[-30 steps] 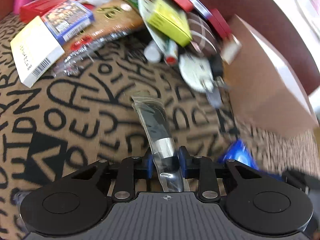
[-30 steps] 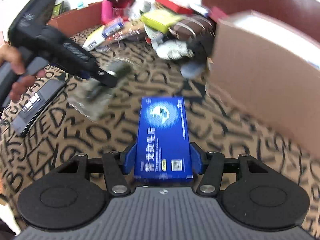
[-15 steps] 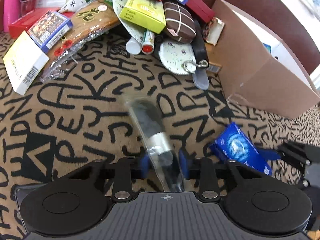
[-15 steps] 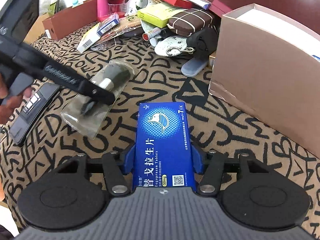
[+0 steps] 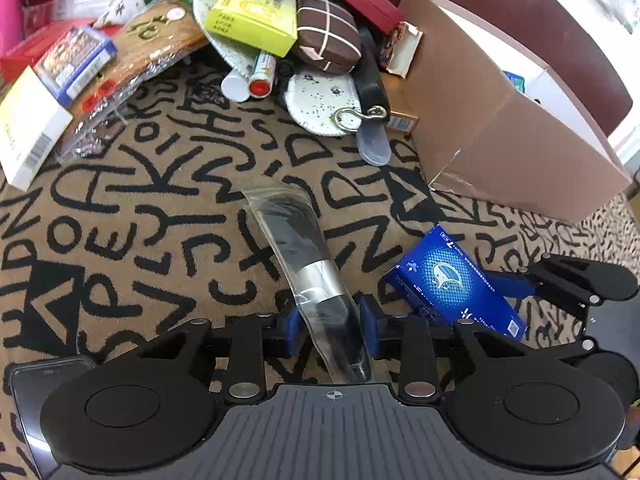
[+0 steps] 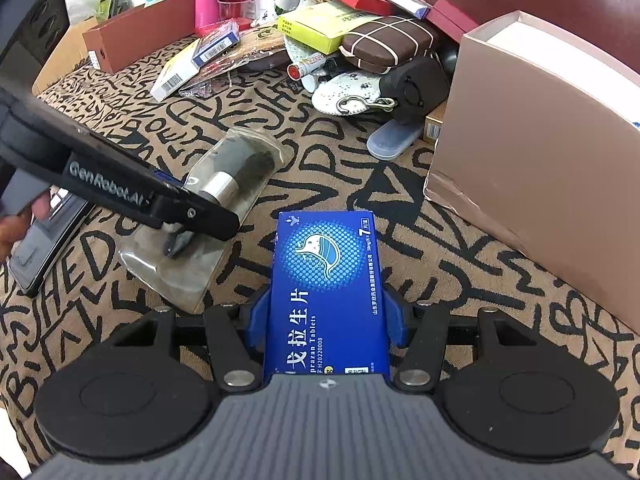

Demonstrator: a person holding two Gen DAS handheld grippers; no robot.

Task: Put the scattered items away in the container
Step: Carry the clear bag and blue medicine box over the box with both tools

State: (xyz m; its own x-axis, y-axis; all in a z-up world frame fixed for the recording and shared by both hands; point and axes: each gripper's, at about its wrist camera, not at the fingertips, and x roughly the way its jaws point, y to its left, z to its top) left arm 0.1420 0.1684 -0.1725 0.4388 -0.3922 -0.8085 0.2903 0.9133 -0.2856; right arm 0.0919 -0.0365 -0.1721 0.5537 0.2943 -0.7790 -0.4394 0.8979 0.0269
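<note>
A blue tablet box (image 6: 326, 292), printed with a white and pale-blue emblem on a dotted circle and white Chinese lettering, sits lengthwise between the blue fingers (image 6: 256, 322) of the right gripper (image 6: 326, 320), which press its long sides. To its left, the left gripper (image 5: 332, 322) carries a clear plastic sleeve (image 5: 308, 276) holding a black brush with a silver band. Its fingers (image 5: 291, 328) have just been opening, and the sleeve lies between them; whether they still pinch it is unclear. Both items hang over a tan surface (image 6: 360, 184) patterned with black letters. At the right stands the container (image 6: 540, 148), an open pinkish-brown cardboard box. Far behind lies a heap of boxes, a brown pouch and a black phone (image 6: 44, 248) at the near left.
</note>
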